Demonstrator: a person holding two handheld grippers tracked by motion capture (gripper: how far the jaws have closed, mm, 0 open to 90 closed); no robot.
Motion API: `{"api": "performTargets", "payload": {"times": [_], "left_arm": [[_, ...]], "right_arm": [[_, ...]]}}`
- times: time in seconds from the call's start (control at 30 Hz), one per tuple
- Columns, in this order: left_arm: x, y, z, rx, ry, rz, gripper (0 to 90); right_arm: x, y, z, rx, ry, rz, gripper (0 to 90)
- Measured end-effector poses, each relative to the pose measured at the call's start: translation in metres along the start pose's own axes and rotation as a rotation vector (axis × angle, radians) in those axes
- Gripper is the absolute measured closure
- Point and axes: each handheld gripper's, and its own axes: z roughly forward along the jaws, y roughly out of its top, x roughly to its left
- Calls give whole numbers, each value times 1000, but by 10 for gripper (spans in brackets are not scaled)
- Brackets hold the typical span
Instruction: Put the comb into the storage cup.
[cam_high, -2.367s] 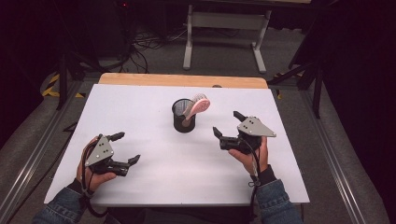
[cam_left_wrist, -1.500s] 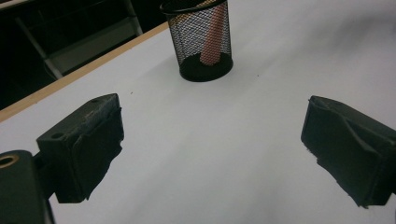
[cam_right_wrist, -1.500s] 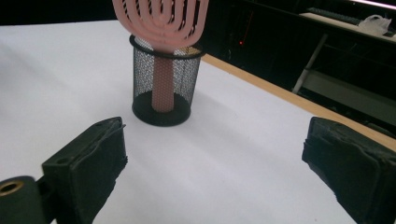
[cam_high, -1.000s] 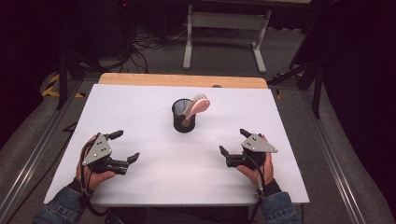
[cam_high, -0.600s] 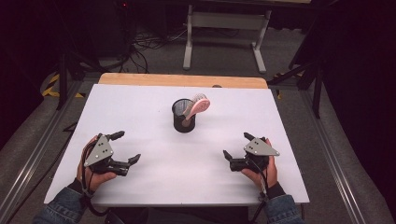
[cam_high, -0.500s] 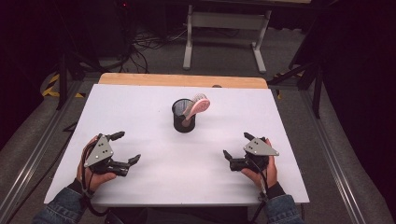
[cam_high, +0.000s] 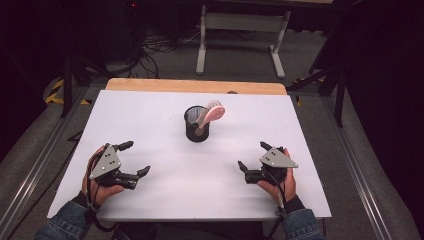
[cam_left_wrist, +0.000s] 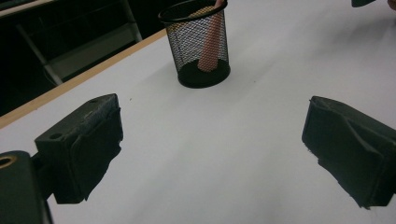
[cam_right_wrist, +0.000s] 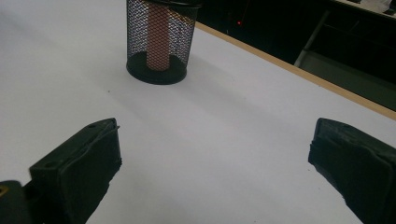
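Right gripper (cam_high: 252, 156) nearer (one cup (cam_high: 197, 124))

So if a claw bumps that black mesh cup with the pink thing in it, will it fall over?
Probably fairly easily. The mesh cup looks thin and see-through, so likely light. The pink thing leans out past its rim, which may pull it that way. Its solid round base sits flat on the table, so a soft nudge might just slide it.

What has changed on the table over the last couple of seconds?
The right gripper has pulled back from beside the mesh cup toward the person and the table's near edge, jaws open and empty. The left gripper, the cup and the pink brush in it have stayed put.
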Motion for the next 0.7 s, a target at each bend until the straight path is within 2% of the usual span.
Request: {"api": "performTargets", "payload": {"times": [0.7], "left_arm": [[1, 0, 4, 11, -3, 1, 61]], "right_arm": [[-1, 0, -2, -10, -4, 2, 24]]}}
